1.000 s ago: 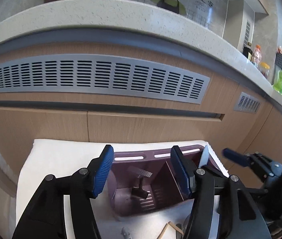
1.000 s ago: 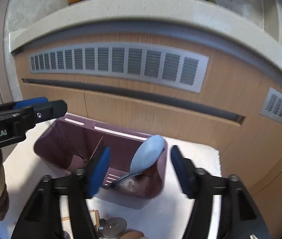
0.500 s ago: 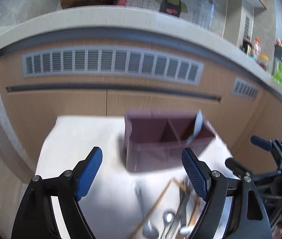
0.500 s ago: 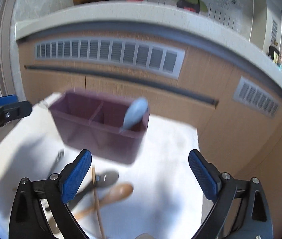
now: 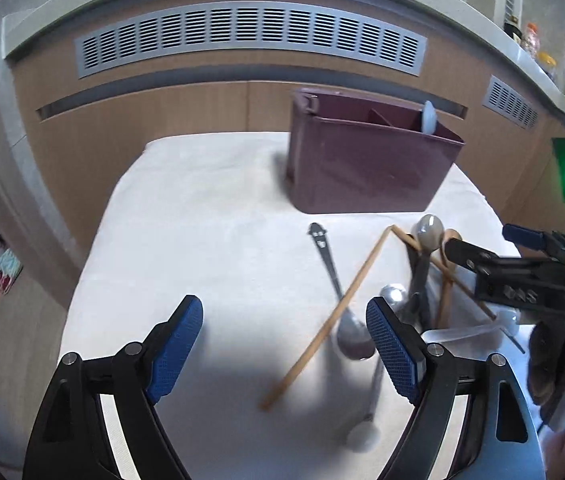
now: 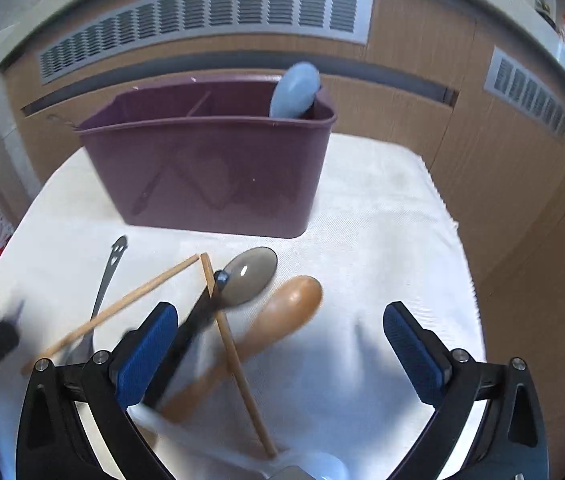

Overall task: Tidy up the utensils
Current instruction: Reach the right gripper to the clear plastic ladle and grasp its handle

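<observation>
Both grippers above a white-clothed bench [image 5: 202, 208], pointing downward at a scatter of utensils. Left gripper [image 5: 284, 350]: blue-padded fingers [image 5: 176, 348] spread wide and opening, nothing pressed between them, only bare cloth and one wooden chopstick [image 5: 334, 316] crossing the gap near the right-hand pad. Right gripper [image 6: 280, 354]: fingers [image 6: 414, 354] at a very wide spread and opening, clamping nothing; between the pads a brown wooden spoon [image 6: 282, 312], a second chopstick [image 6: 234, 354] and the dark handle of a grey-bowled spoon [image 6: 248, 276]. Left of these, a slim metal spoon [image 5: 332, 276] with a cut-out handle end, bowl toward the camera, lying under the first chopstick. Behind the scatter, toward the wooden cabinet front [image 6: 422, 92], an upright purple caddy [image 6: 210, 172] with a divider, standing on the cloth well apart from both grippers. Inside its right compartment, a pale blue spoon [image 6: 294, 90] standing bowl-up, leaning on the rim. Grey vent grilles [image 5: 250, 32] across the cabinet above.
</observation>
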A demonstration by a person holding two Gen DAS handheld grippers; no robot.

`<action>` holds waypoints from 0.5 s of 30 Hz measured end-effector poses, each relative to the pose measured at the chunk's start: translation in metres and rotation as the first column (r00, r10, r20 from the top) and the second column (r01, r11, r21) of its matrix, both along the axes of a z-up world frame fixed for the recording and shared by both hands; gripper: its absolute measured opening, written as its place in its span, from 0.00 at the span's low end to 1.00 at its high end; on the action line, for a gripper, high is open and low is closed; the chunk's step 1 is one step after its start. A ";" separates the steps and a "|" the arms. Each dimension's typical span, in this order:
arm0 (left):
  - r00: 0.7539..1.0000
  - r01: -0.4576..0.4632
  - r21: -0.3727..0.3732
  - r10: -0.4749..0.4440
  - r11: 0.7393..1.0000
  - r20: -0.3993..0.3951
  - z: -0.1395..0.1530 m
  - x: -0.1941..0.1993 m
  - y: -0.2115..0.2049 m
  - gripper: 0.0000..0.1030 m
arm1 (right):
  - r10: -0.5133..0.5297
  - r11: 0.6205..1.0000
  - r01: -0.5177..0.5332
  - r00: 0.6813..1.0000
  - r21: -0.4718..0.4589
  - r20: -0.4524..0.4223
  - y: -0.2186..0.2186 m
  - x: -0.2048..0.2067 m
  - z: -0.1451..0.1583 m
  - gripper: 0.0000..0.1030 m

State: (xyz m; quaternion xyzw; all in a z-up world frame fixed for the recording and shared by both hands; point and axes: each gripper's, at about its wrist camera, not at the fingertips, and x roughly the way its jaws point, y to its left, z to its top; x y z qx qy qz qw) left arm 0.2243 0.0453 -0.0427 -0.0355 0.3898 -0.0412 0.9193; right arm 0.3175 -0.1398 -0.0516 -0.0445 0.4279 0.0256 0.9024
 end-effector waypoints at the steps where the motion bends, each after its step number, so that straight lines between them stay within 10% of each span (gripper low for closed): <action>1: 1.000 -0.006 -0.005 0.006 1.000 0.001 0.000 0.000 0.003 0.83 | -0.023 1.000 0.023 1.000 -0.002 -0.004 0.003 0.005 -0.002 0.95; 15: 0.996 -0.085 -0.063 0.084 0.994 -0.016 -0.013 -0.001 0.042 0.85 | -0.015 0.999 0.010 0.996 -0.053 -0.085 0.037 0.030 -0.030 0.47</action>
